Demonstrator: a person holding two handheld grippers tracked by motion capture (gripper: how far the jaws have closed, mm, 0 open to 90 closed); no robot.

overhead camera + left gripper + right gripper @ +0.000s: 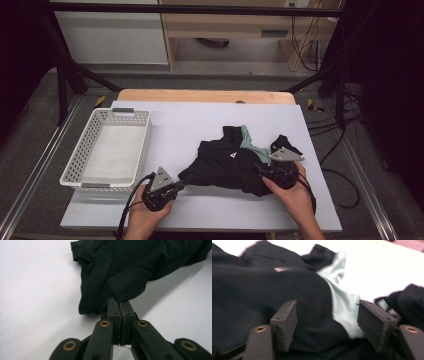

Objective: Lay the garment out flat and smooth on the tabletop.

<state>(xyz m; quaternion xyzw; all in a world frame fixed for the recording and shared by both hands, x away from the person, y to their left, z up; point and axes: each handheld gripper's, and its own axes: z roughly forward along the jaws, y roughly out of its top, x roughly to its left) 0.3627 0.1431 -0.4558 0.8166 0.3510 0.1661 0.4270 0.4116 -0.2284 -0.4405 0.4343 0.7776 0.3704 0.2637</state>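
No words, brand names or numbers are being shown legibly anywhere. One mark is being displayed — a small white triangular emblem on the front of the black garment (231,162), seen in the high view; whether letters are being carried inside it cannot be told. In the right gripper view a pale patch is being shown on the same cloth — too blurred to be read.

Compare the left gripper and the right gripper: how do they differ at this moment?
The left gripper has its jaws shut, pinching an edge of the black garment; the right gripper has its jaws apart, garment cloth lying between them unpinched. Left is at the garment's near-left corner, right at its right side. Both are hand-held.
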